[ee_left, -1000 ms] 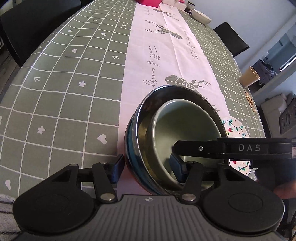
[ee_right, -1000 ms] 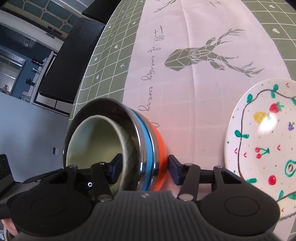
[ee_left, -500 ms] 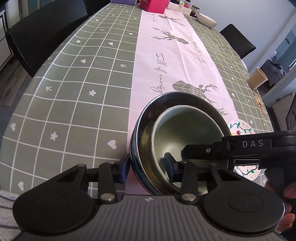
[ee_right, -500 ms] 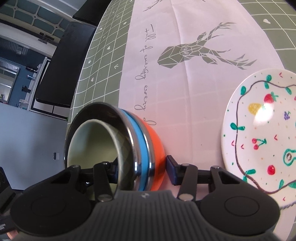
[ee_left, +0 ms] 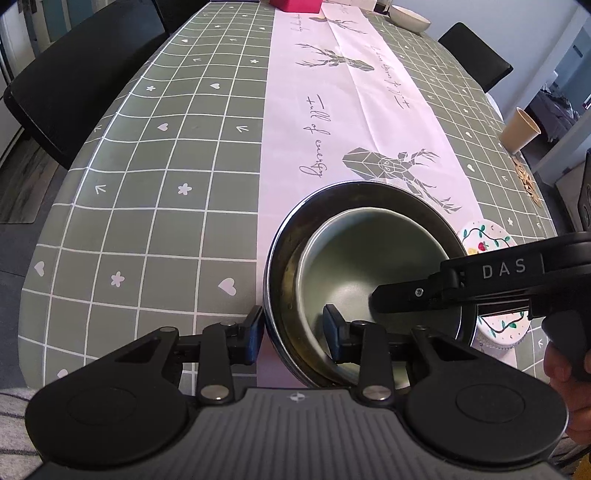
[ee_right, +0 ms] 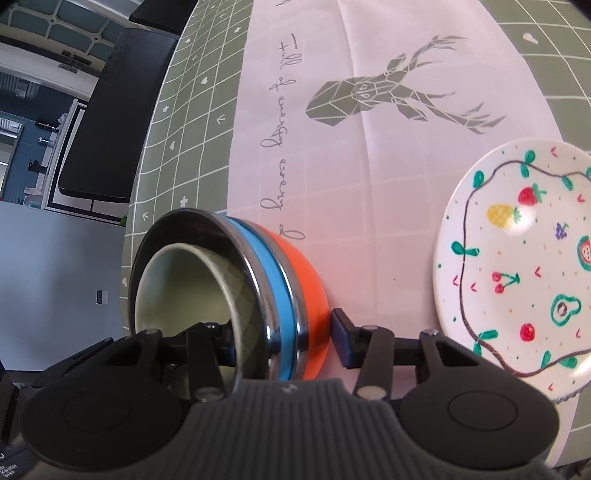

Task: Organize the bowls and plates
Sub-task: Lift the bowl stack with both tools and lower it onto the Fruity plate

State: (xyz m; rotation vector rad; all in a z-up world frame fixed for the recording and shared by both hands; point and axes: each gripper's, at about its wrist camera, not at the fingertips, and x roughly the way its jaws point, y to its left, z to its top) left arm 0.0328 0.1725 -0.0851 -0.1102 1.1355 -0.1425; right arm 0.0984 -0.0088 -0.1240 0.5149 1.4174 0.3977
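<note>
A stack of nested bowls sits on the pale table runner: a pale green bowl (ee_left: 373, 254) inside a steel bowl (ee_left: 288, 254), then a blue bowl (ee_right: 275, 258) and an orange bowl (ee_right: 303, 269). My left gripper (ee_left: 293, 332) straddles the stack's near wall, one pad outside the steel rim and one inside the green bowl. Its jaws are closing and both pads touch the wall. My right gripper (ee_right: 284, 339) straddles the opposite wall, one finger inside the green bowl and one against the orange bowl. A fruit-painted plate (ee_right: 517, 258) lies flat to the right.
The table has a green checked cloth (ee_left: 166, 184) and black chairs (ee_left: 74, 85) at its edges. A paper cup (ee_left: 519, 129) stands at the right edge. A white bowl (ee_left: 410, 18) and a pink box (ee_left: 295, 4) sit at the far end. A hand (ee_left: 565, 376) holds the right gripper.
My left jaws have narrowed onto the stack's wall, and the left view has tipped so that more of the table shows. The right jaws narrowed slightly around the opposite wall.
</note>
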